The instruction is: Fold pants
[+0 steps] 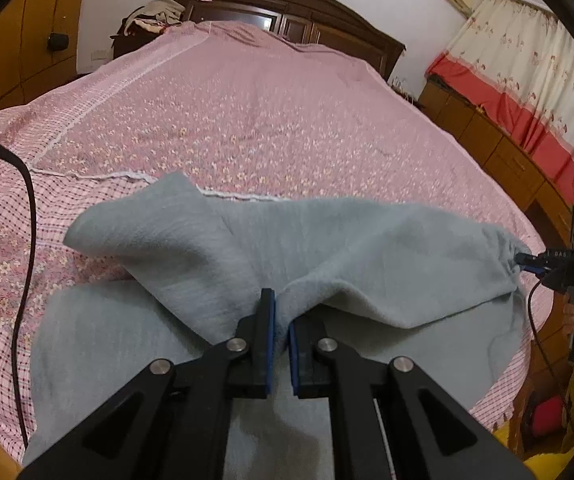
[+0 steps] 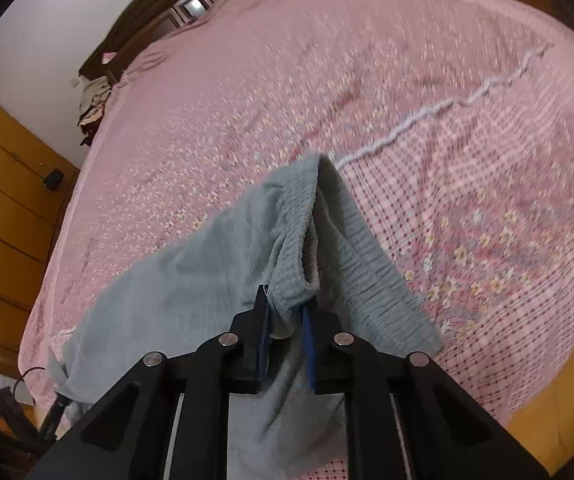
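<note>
Grey-blue pants [image 1: 327, 248] hang lifted over the near part of the pink bed. My left gripper [image 1: 281, 312] is shut on a pinched fold of the pants near their middle edge. My right gripper [image 2: 287, 312] is shut on the elastic waistband of the pants [image 2: 247, 256], which drapes away toward the left. The right gripper also shows at the right edge of the left wrist view [image 1: 527, 264], holding the pants' end. Lower layers of the pants lie on the bed beneath.
The bed [image 1: 247, 112] has a pink floral cover and a dark wooden headboard [image 1: 295, 8]. A clothes pile [image 1: 155, 16] sits at the far left corner. Wooden cabinets [image 1: 499, 148] and curtains line the right. A black cable [image 1: 27, 240] crosses the left.
</note>
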